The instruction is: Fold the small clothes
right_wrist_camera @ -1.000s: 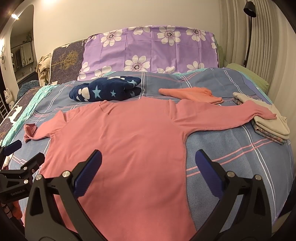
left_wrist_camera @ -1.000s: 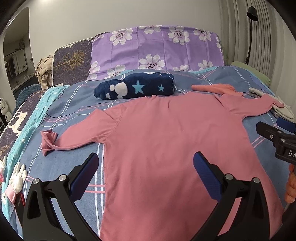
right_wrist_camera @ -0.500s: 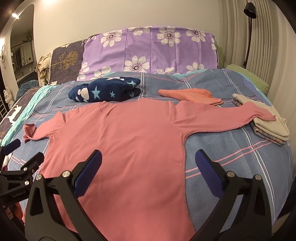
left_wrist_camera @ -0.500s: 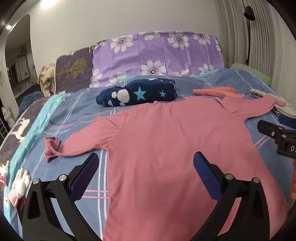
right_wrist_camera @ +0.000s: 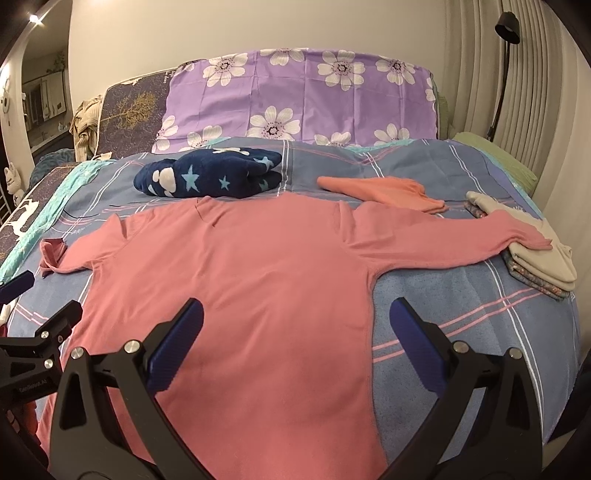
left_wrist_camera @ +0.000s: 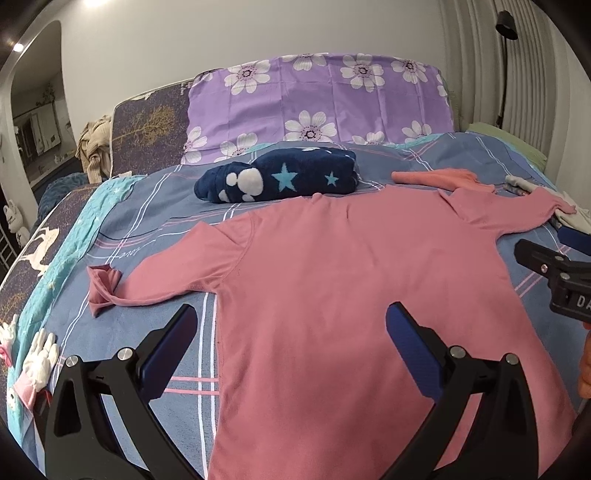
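— Where the right tool (left_wrist_camera: 554,273) shows at the left view's edge, what is printed on it?
— Only "DA"; the rest is cut off.
— And the room?
— A bed (right_wrist_camera: 461,295) in blue plaid, a purple flowered pillow (right_wrist_camera: 295,96), a floor lamp (right_wrist_camera: 506,22).
— The garment?
— The pink shirt (right_wrist_camera: 240,277) lies flat on the bed, sleeves spread.
— The tools?
— Left tool (left_wrist_camera: 291,350) and right, both wide, empty, above the hem.

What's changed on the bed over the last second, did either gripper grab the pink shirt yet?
No grab yet. The left hand-held gripper tilted up a little, so the headboard and wall show more; its jaws stay open above the pink shirt. The right hand-held gripper barely moved and is also open. The shirt lies spread flat as before, and the navy star blanket and folded stack are unmoved.
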`<state>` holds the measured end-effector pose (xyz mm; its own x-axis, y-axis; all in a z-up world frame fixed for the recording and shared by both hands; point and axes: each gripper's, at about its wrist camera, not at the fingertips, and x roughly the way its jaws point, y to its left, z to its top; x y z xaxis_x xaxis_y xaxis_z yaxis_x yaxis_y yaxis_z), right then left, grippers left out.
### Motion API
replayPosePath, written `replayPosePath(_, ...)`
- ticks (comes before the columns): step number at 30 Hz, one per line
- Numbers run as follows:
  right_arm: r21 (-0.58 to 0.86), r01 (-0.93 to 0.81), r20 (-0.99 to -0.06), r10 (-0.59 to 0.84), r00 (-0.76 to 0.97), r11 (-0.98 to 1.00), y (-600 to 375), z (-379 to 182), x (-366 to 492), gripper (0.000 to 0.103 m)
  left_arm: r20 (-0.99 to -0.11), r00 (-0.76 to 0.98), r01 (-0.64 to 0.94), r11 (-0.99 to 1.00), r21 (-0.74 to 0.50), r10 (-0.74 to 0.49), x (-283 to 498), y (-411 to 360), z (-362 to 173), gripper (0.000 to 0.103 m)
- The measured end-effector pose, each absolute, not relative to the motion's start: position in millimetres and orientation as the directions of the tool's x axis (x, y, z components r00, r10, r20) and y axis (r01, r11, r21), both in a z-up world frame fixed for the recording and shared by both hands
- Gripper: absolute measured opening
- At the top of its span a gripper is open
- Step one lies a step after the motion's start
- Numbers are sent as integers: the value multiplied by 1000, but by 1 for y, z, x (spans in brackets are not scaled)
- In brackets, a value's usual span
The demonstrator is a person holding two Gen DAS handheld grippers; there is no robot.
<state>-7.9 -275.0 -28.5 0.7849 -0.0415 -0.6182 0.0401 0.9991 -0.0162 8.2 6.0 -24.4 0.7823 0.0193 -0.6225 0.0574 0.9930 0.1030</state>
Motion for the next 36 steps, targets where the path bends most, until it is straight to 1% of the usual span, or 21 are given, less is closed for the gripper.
replayPosePath(4,-93,32,-549,-79,832,995,-264,-25,-12,101,-642,766,23,998,63,23,19,20,-28,102)
replayPosePath(6,-100,27,-536,-77,841,995,-262,-26,-11,101,-661,750,29,999,33,0,29,32,-32,102)
replayPosePath(8,-100,31,-535,-80,841,995,-261,-31,-9,101,-663,748,-8,1000,22,21,38,49,-34,101)
replayPosePath(10,-95,33,-555,-80,828,995,-262,-38,-5,101,-680,731,-79,997,6,62,56,82,-38,85)
replayPosePath(13,-68,16,-617,-55,785,998,-266,-51,8,100,-731,676,-191,980,-54,92,85,136,-45,68)
replayPosePath(15,-26,6,-650,-21,760,1000,-273,-58,14,91,-762,633,-302,950,-82,136,107,186,-50,64)
replayPosePath(17,-2,18,-674,-14,738,1000,-280,-65,19,71,-778,592,-399,915,-55,211,124,231,-53,63)
replayPosePath(18,2,26,-687,-18,727,1000,-283,-68,22,65,-789,558,-455,890,-31,257,136,259,-54,63)
replayPosePath(19,4,32,-698,-20,716,999,-285,-71,24,50,-798,532,-492,871,-19,283,145,280,-56,63)
replayPosePath(20,12,39,-715,-19,699,999,-287,-76,28,40,-814,495,-527,850,-4,303,158,306,-60,63)
replayPosePath(21,20,50,-727,-20,686,999,-291,-79,30,38,-822,476,-542,840,7,314,163,315,-63,63)
replayPosePath(24,28,75,-751,-29,660,997,-295,-87,35,38,-873,394,-582,813,4,287,193,355,-82,63)
replayPosePath(25,24,78,-752,-33,658,997,-294,-88,35,40,-887,375,-591,806,-6,269,200,363,-89,63)
replayPosePath(26,20,80,-752,-37,658,997,-295,-89,36,46,-904,348,-602,799,-12,249,208,371,-98,63)
replayPosePath(27,14,81,-751,-43,659,997,-295,-89,36,49,-913,331,-608,793,-12,240,211,374,-104,56)
replayPosePath(28,5,81,-748,-50,662,997,-294,-88,35,55,-922,312,-612,791,-12,227,214,376,-110,34)
replayPosePath(29,-4,80,-743,-57,666,997,-293,-87,34,58,-934,297,-614,789,-30,197,216,379,-118,22)
replayPosePath(30,-12,79,-740,-62,670,997,-293,-86,34,59,-939,295,-617,785,-48,174,217,382,-122,4)
replayPosePath(32,-29,77,-732,-74,677,997,-292,-84,34,60,-935,320,-619,781,-84,153,215,382,-123,4)
replayPosePath(34,-26,80,-728,-74,681,996,-293,-83,34,62,-907,390,-586,803,-110,161,208,366,-105,4)
replayPosePath(36,-19,83,-728,-71,682,996,-295,-82,35,62,-854,505,-501,848,-173,125,202,340,-73,4)
